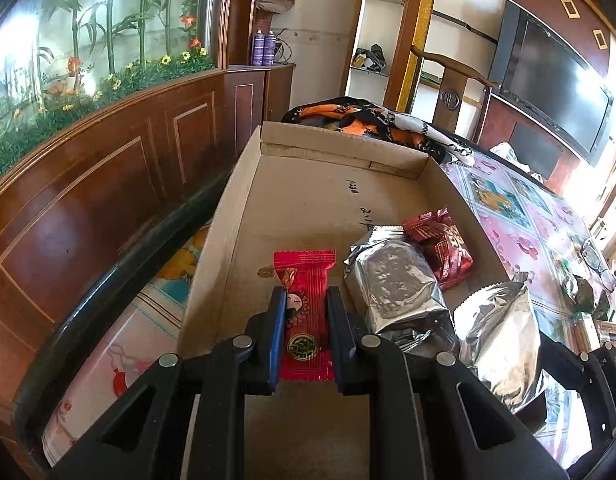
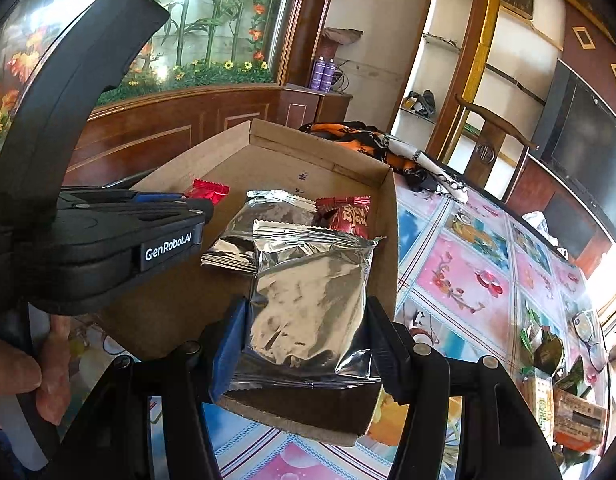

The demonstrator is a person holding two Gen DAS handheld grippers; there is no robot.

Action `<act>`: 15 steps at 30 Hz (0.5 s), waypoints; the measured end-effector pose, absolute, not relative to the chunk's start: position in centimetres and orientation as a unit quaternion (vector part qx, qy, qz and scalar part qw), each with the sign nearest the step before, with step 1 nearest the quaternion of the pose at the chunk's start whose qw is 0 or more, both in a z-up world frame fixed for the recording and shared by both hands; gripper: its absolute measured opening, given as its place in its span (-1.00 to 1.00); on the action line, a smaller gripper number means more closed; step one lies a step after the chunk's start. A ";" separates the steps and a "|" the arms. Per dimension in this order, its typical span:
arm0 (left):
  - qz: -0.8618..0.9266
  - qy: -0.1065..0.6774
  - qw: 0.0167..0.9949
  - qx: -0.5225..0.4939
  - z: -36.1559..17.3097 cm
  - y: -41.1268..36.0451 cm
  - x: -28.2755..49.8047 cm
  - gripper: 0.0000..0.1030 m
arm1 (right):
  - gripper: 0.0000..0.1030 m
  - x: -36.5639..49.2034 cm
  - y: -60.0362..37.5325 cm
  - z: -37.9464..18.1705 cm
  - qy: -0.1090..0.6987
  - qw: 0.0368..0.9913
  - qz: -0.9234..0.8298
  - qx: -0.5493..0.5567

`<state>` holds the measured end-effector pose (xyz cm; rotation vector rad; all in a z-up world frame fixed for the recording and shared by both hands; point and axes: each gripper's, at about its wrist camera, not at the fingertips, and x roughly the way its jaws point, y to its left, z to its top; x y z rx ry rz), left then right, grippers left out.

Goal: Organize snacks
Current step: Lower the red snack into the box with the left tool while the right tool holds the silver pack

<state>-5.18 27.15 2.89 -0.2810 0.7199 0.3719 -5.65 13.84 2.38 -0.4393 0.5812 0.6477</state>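
Inside the cardboard box [image 1: 244, 216]: left tool [image 1: 306, 312] clamped narrowly on pink candy wrapper [image 1: 306, 280], right tool [image 2: 306, 328] gripping near silver pouch [image 2: 311, 296] wide, above box's near corner; second silver pouch [image 1: 395, 280] between.

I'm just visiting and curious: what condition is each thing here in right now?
Left gripper: shut on red snack packet.
Right gripper: shut on silver foil pouch.
Second foil pouch: sealed, lying in box.
Dark red packet: sealed, lying in box.
Cardboard box: open-topped, on table.
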 end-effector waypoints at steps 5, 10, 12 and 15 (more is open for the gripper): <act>0.181 0.349 0.909 -0.136 2.9 27.2 -5.2 -0.64 | 0.21 -5.8 14.0 2.4 0.272 0.886 0.307 -0.218; 0.181 0.350 0.909 -0.136 2.8 27.1 -5.1 -0.64 | 0.21 -6.0 14.0 2.4 0.269 0.886 0.305 -0.221; 0.181 0.350 0.909 -0.136 2.8 27.1 -5.1 -0.64 | 0.21 -6.1 14.0 2.4 0.266 0.887 0.304 -0.224; 0.181 0.351 0.909 -0.136 2.7 27.1 -5.1 -0.64 | 0.21 -6.3 14.1 2.4 0.264 0.888 0.303 -0.226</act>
